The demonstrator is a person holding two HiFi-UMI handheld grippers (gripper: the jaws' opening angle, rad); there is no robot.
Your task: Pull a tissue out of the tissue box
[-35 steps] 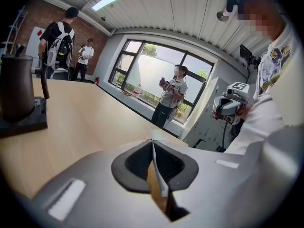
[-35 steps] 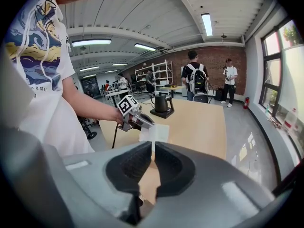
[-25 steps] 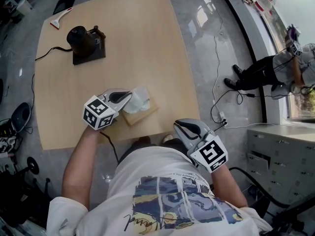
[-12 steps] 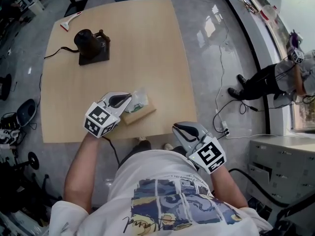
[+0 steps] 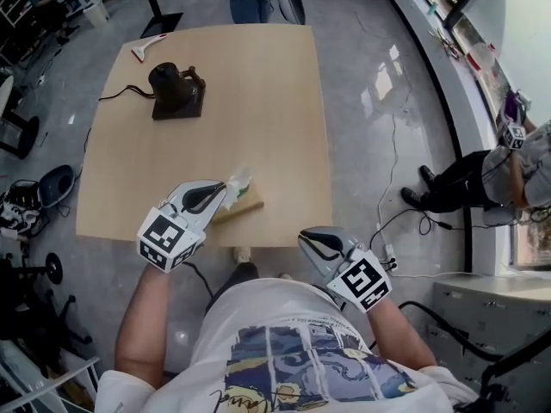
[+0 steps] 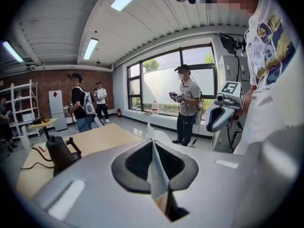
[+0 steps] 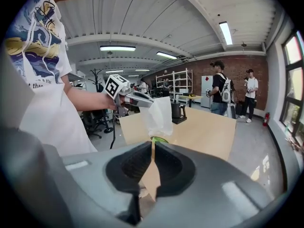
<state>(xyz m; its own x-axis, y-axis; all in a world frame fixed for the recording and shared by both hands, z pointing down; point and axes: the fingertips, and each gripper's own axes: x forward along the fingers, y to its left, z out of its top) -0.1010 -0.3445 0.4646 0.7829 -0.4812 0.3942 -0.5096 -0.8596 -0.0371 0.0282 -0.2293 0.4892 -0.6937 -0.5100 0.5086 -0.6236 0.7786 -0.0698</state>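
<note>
The tan tissue box (image 5: 247, 206) lies near the front edge of the wooden table (image 5: 284, 101). A white tissue (image 5: 238, 181) stands up from its top. My left gripper (image 5: 225, 188) is shut on that tissue's upper end, above the box. In the right gripper view the tissue (image 7: 159, 114) hangs stretched from the left gripper (image 7: 138, 99) down to the box's green opening (image 7: 159, 139). A thin edge of tissue (image 6: 151, 129) shows between the left jaws. My right gripper (image 5: 306, 233) is shut and holds nothing, off the table's front right corner, apart from the box.
A black device on a dark base (image 5: 176, 93) with a cable stands at the table's far left. A white and red item (image 5: 148, 48) lies at the far left corner. People stand beyond the table, and another person (image 5: 482, 175) is at the right by the windows. Cables run over the floor.
My left gripper has risen with the tissue, which now stretches taller out of the box. The right gripper has drifted a little near the table's front edge.
</note>
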